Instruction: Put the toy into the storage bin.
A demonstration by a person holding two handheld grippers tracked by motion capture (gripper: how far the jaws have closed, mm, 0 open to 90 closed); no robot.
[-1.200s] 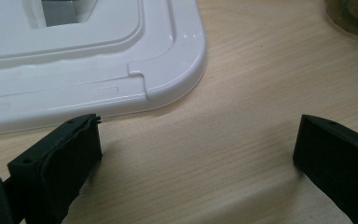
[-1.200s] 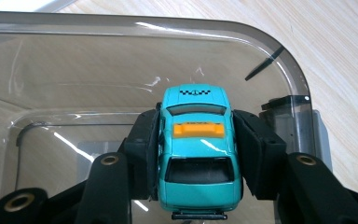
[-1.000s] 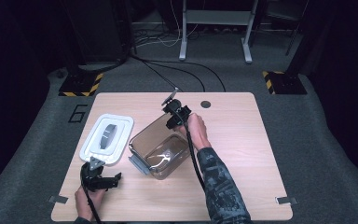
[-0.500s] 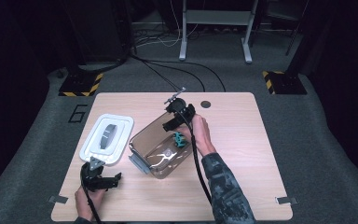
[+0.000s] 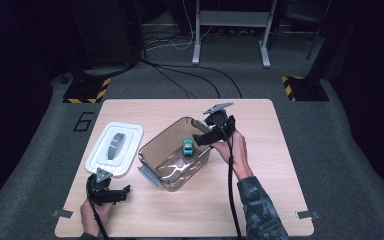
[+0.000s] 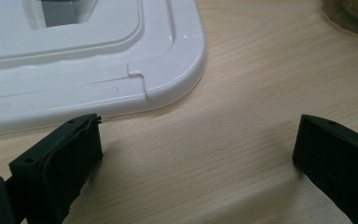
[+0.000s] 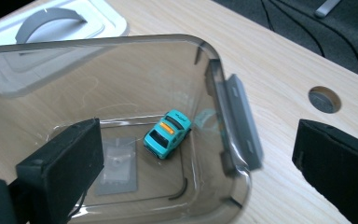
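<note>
At the lower left of the high view, the left claw (image 5: 111, 191) sits low over the wooden surface (image 5: 260, 200), held by a hand (image 5: 94, 216) coming in from the bottom edge; its jaws are spread wide with nothing between them, and in the left gripper view they frame bare wood just short of the rounded corner of the white lid (image 6: 88, 60). That lid (image 5: 115, 149) lies flat in the left middle of the frame, its grey handle facing up. Just right of it, near the centre, stands the clear plastic bin (image 5: 172, 155), open on top, with a small teal toy car (image 5: 187, 147) resting on its floor toward the far right side. In the right gripper view the car (image 7: 168, 133) shows an orange stripe on its roof. The right claw (image 5: 207, 139) hovers over the bin's far right rim, jaws spread apart and empty. Beyond the surface, at the top of the frame, black cables (image 5: 190, 80) run across grey carpet.
</note>
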